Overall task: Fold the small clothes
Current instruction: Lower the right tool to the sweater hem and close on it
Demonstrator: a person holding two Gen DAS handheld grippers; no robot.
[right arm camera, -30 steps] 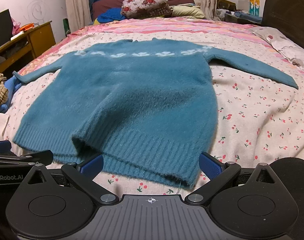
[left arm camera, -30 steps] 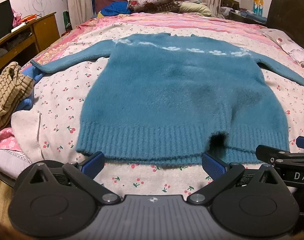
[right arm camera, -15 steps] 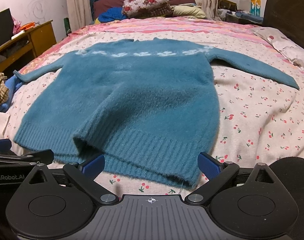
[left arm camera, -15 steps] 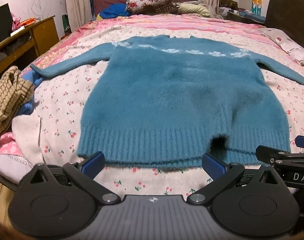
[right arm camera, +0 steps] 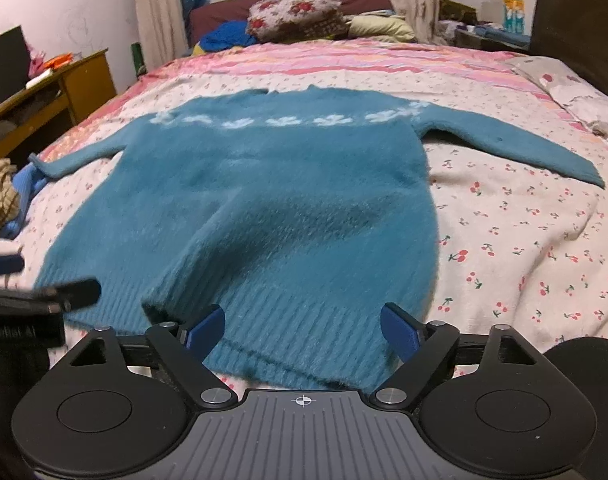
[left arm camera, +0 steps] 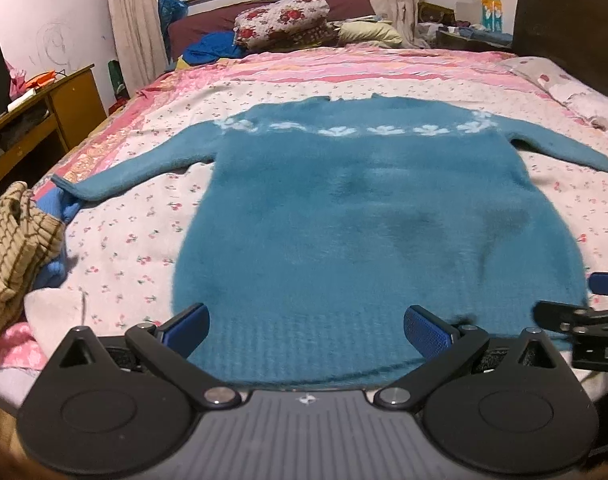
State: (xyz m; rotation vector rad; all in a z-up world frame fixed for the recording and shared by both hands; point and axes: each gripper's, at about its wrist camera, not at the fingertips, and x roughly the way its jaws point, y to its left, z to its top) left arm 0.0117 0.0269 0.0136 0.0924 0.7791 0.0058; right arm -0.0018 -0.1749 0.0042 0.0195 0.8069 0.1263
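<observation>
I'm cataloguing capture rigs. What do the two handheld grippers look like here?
Both look alike. The left gripper and right gripper each have a ribbed grey centre plate with a small crosshair mark, two black rounded housings with disc insets, black link arms with silver pivots, and blue ridged fingertips. White lettering shows on the right gripper's side. No cables, hands or sleeves are visible.

Teal sweater (left arm camera: 356, 216), white flower band; cherry-print sheet (right arm camera: 524, 240)

One teal sweater (left arm camera: 356, 216), two tongs, one bed (left arm camera: 384, 68), one wooden desk (left arm camera: 64, 96).
</observation>
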